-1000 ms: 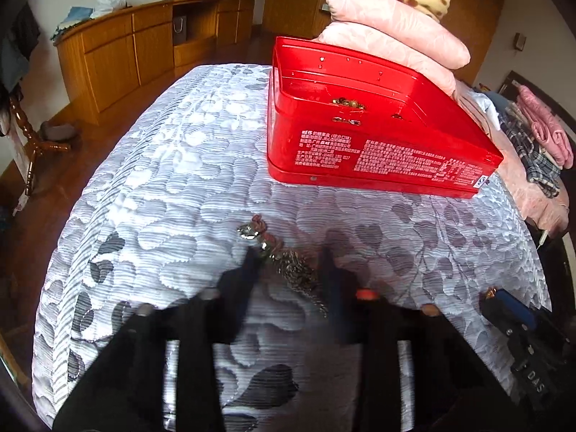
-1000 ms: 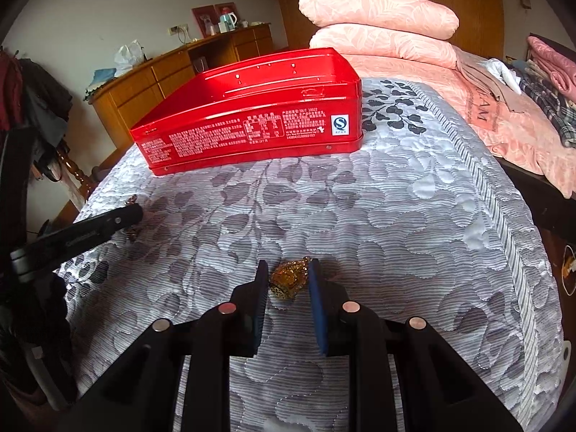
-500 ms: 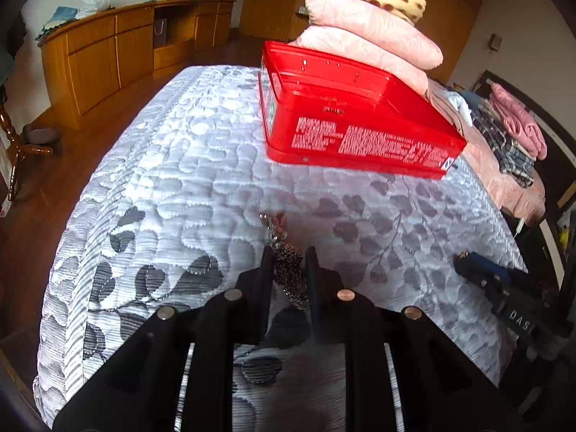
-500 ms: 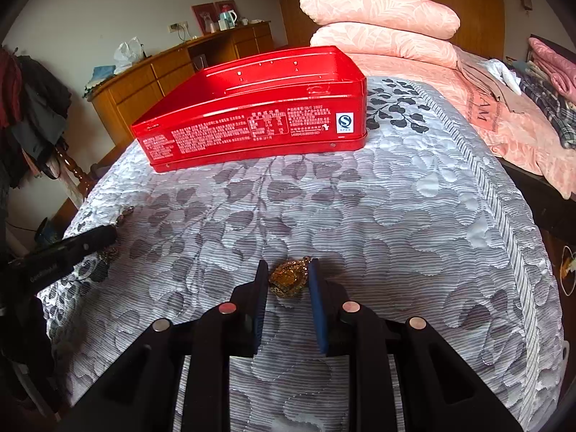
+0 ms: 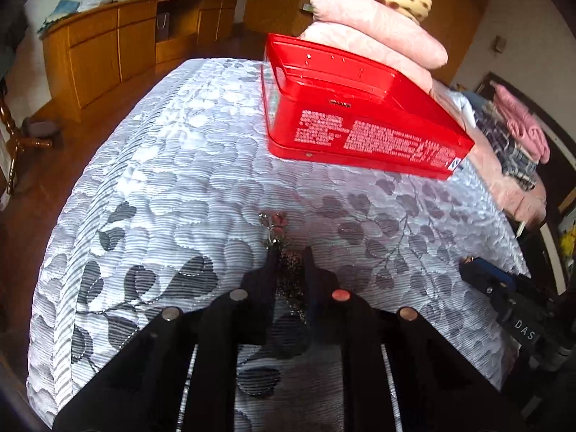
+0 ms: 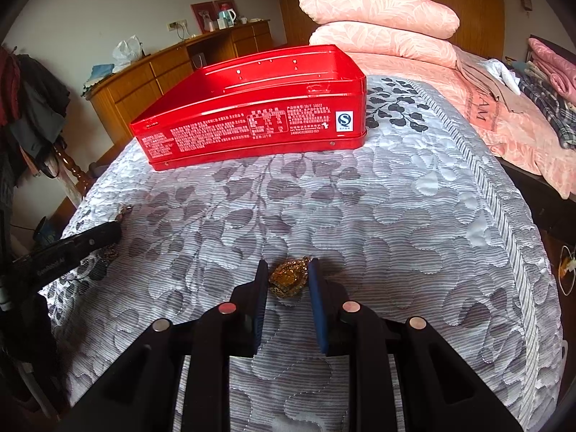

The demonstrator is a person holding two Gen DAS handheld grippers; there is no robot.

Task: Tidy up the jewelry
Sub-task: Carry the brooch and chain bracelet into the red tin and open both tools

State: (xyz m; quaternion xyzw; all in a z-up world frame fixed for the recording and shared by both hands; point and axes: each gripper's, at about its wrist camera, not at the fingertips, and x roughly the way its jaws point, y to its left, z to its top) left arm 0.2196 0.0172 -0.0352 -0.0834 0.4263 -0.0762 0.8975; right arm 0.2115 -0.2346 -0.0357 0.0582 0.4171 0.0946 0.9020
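Note:
A red open tin box [image 5: 363,122] sits on the grey leaf-patterned bedspread [image 5: 172,165], far from both grippers; it also shows in the right wrist view [image 6: 252,115]. My left gripper [image 5: 291,255] is shut on a silver chain necklace [image 5: 288,262] whose pendant end [image 5: 274,225] lies on the spread ahead of the fingertips. My right gripper [image 6: 288,273] is shut on a gold amber brooch [image 6: 288,278] resting on the bedspread [image 6: 396,216]. The left gripper's finger [image 6: 72,248] shows at the left of the right wrist view.
Pink pillows [image 6: 378,18] are stacked behind the box. Folded clothes [image 6: 540,82] lie on the bed to the right. A wooden sideboard [image 5: 118,46] stands at the far left, across a wooden floor. The bedspread's edge drops off on the left.
My left gripper's jaws closed on the silver necklace after being open around it. The right gripper has stayed shut on the brooch and barely moved.

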